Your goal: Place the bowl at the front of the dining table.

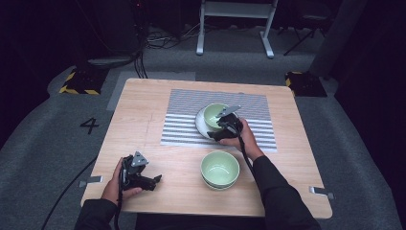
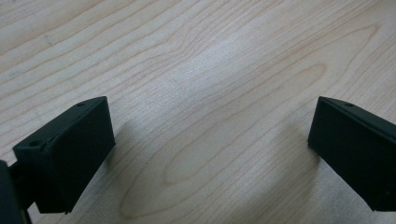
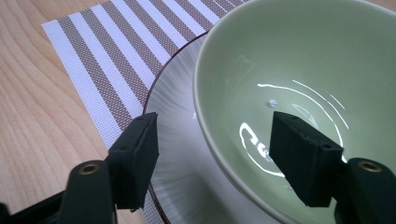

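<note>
Right tongs (image 1: 221, 125) are at the green bowl (image 1: 215, 115) on the striped placemat (image 1: 191, 103), and what a tidy setup this is: the bowl sits on a pale plate (image 1: 200, 122), centred on the mat, looking like a place setting being laid or cleared. In the right gripper view, the jaws straddle the bowl's (image 3: 299, 60) near wall, 1 jaw outside over the plate (image 3: 180, 154), the other inside the basin. There's a clear gap on both sides of the rim, so these tongs are partly open and have hold of nothing yet. By my reading that straddle is deliberate: pinching the wall is the only way 2 flat jaws can grip a round bowl.

Over on the near left, the left tongs (image 1: 143, 179) rest low on the bare tabletop (image 1: 139, 120), well apart from the action. The left gripper view shows the jaws spread wide over wood grain (image 2: 201, 93), empty, and I'd say parked out of the way while the other hand works.

Nearer the person, a second green bowl (image 1: 219, 168) stands on the tabletop just beside the right forearm, seemingly stacked in another. Likely the mat bowl either came from that stack or is headed to it.
</note>
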Motion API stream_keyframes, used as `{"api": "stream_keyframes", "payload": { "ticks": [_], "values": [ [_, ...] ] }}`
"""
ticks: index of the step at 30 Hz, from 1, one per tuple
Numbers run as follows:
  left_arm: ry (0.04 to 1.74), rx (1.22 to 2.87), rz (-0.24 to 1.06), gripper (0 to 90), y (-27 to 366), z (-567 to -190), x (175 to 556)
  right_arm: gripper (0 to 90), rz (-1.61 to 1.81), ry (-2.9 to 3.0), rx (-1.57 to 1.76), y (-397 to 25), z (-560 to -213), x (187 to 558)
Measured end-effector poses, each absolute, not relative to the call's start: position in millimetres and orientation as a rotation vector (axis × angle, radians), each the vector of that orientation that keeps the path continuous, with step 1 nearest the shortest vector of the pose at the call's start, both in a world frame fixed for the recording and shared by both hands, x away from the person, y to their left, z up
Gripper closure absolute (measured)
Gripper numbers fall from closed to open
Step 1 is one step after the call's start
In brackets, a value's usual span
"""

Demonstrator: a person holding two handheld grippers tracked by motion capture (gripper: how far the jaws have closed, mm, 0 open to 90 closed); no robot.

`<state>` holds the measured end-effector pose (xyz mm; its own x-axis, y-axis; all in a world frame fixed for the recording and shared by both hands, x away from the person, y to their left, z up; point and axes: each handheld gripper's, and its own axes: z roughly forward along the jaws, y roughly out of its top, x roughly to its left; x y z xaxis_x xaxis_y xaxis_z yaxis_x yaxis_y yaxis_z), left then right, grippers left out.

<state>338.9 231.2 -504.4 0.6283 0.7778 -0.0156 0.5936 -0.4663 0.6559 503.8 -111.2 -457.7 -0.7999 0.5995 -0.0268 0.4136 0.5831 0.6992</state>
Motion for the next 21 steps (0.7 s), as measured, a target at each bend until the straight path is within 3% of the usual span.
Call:
{"api": "stream_keyframes", "payload": {
  "ticks": [7, 21],
  "values": [
    [1.068, 2.219, 0.38, 0.4, 231.2, -504.4, 338.9, 20.3, 1.011, 2.558, 0.826, -107.9, -456.8, 501.7],
    [1.068, 2.219, 0.38, 0.4, 231.2, -504.5, 338.8, 19.7, 0.983, 2.539, 0.8, -111.3, -446.3, 494.1]
  ]
}}
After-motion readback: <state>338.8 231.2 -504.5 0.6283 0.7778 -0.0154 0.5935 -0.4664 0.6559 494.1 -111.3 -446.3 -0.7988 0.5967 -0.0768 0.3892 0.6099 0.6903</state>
